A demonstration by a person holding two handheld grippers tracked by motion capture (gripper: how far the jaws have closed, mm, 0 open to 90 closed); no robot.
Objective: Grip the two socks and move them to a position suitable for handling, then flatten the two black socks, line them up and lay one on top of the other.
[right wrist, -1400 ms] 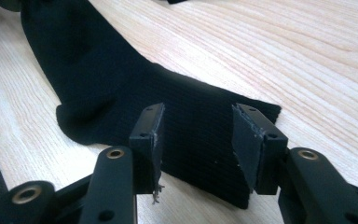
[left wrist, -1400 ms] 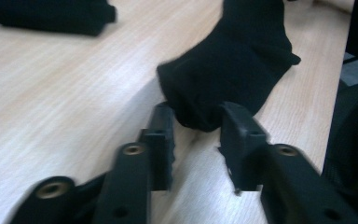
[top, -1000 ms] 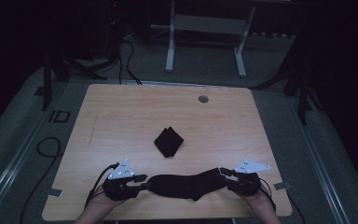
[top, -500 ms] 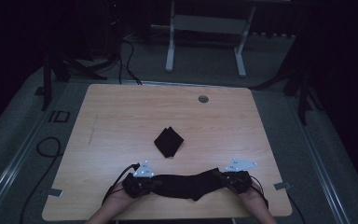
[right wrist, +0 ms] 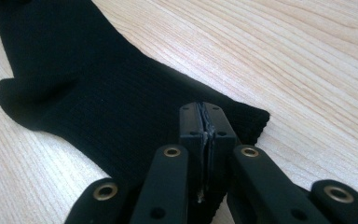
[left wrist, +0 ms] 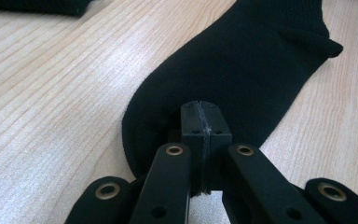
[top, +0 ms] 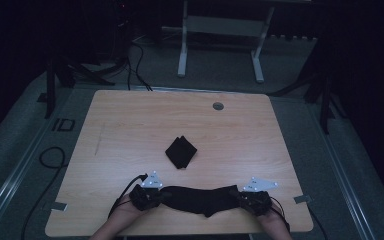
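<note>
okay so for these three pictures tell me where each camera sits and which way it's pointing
High view: fixed above the person's side, looking forward and down on the table; forearms enter from the bottom, left hand-held gripper and right hand-held gripper at the black sock.
Left gripper view: rides that gripper, looking along its jaws, pressed together on the sock's rounded end.
Right gripper view: same, its jaws pressed together on the sock's straight-edged end.
Shared: all three show the sock; the folded black cloth appears in the high and left gripper views.

The floor marking (top: 62, 124) beside the table reads "ID".

A wooden table (top: 130, 125) bears a sock (top: 202, 199) and folded cloth (top: 181, 152).
</note>
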